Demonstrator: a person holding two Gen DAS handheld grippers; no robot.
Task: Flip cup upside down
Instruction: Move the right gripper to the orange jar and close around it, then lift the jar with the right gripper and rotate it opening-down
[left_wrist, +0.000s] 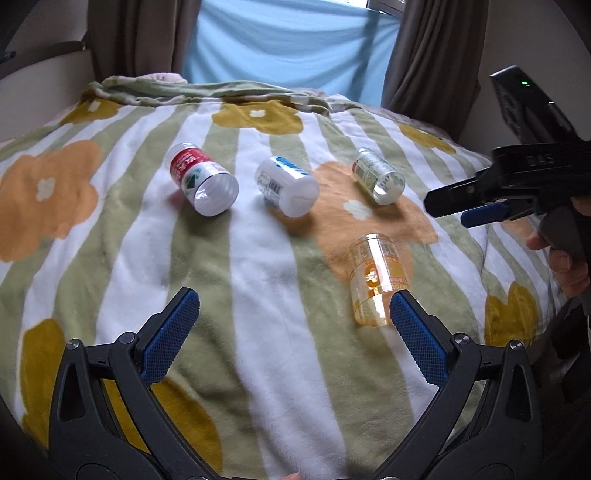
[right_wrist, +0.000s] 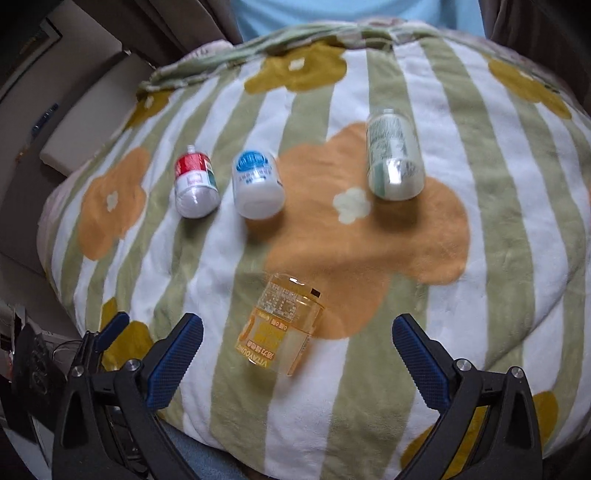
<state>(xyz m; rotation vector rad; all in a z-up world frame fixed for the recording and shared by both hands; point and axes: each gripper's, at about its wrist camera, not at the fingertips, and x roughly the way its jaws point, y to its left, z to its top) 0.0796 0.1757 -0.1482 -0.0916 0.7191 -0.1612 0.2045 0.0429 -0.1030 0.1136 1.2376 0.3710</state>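
Note:
Four cut-bottle cups lie on their sides on a flowered blanket. The clear orange cup (left_wrist: 378, 278) (right_wrist: 282, 325) is nearest. It lies in line with the gap of my open right gripper (right_wrist: 298, 320) and just beyond the right fingertip of my open left gripper (left_wrist: 294, 297). Farther back lie a red-labelled cup (left_wrist: 201, 181) (right_wrist: 195, 184), a white cup with blue print (left_wrist: 286, 186) (right_wrist: 256, 186) and a clear green-labelled cup (left_wrist: 378, 177) (right_wrist: 393, 158). Neither gripper holds anything. The right gripper (left_wrist: 445, 210) also shows from the side at the right edge of the left wrist view.
The striped blanket (left_wrist: 258, 277) covers a rounded bed that falls away at its edges. Brown curtains (left_wrist: 436, 55) and a light blue cloth (left_wrist: 288, 40) hang behind it. A hand (left_wrist: 565, 258) grips the right tool's handle. The left gripper's blue pad (right_wrist: 114, 326) shows at lower left.

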